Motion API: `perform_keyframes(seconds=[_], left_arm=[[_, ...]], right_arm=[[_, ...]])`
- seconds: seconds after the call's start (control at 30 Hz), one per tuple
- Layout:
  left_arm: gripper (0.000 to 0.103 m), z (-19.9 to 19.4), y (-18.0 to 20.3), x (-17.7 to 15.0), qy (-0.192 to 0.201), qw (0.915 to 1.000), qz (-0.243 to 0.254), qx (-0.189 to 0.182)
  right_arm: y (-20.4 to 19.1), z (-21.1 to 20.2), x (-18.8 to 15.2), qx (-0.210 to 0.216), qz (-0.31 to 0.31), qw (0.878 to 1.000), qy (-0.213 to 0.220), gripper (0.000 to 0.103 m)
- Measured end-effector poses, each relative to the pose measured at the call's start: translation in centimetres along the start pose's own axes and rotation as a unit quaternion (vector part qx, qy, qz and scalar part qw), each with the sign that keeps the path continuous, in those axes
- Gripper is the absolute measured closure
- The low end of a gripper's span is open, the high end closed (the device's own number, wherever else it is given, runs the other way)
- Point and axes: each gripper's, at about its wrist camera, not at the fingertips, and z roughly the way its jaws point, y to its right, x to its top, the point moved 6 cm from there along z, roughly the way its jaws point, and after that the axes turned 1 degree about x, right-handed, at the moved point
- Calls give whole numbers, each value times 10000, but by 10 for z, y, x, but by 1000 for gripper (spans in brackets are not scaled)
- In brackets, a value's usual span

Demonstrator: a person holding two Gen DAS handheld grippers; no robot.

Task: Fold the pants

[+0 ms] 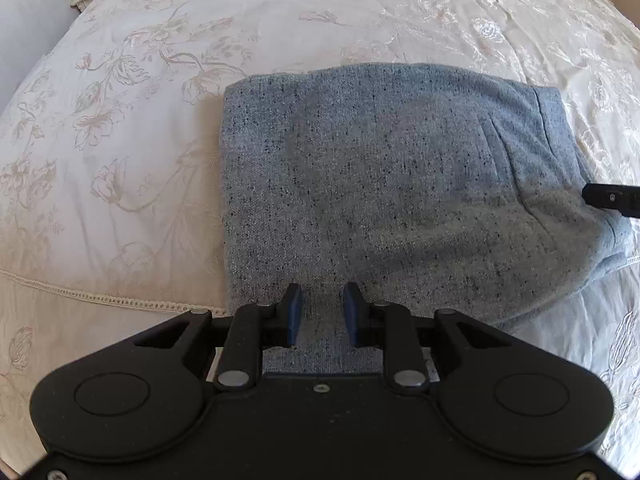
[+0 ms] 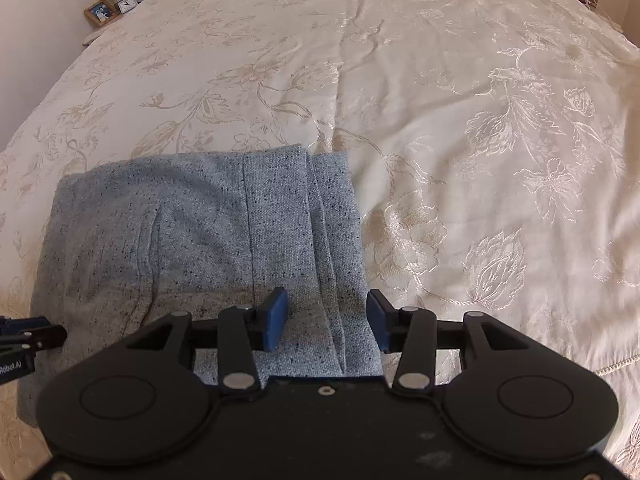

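Now both your grippers hang low over the near edge of the pants [image 1: 372, 184], which lie folded into a grey block on the bedspread [image 1: 120, 168]. Your left gripper [image 1: 322, 314] points along the fabric, jaws parted a little, gripping nothing. Your right gripper [image 2: 327, 318] sits above the hems, jaws wider apart, also empty.
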Motion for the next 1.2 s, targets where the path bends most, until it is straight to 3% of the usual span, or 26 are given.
perform_keyframes(seconds=[0.2, 0.43, 0.7, 0.9, 1.1, 1.2], left_arm=[[70, -12, -23, 20, 443, 9987, -232, 77], [69, 16, -39, 27, 63, 9995, -239, -201], [66, 31, -34, 26, -89, 9994, -43, -322], [64, 9, -50, 33, 438, 9981, -407, -166], [51, 36, -53, 28, -4, 9990, -349, -284], [45, 41, -59, 31, -9, 9967, -710, -386]], right_arm=[[3, 13, 11, 86, -109, 9999, -30, 53], [11, 34, 23, 300, 104, 9994, -138, 49], [19, 42, 22, 605, 293, 9977, -132, 47], [21, 43, 22, 721, 330, 9968, -105, 46], [21, 46, 23, 831, 359, 9959, -78, 46], [19, 47, 24, 911, 406, 9950, -72, 44]])
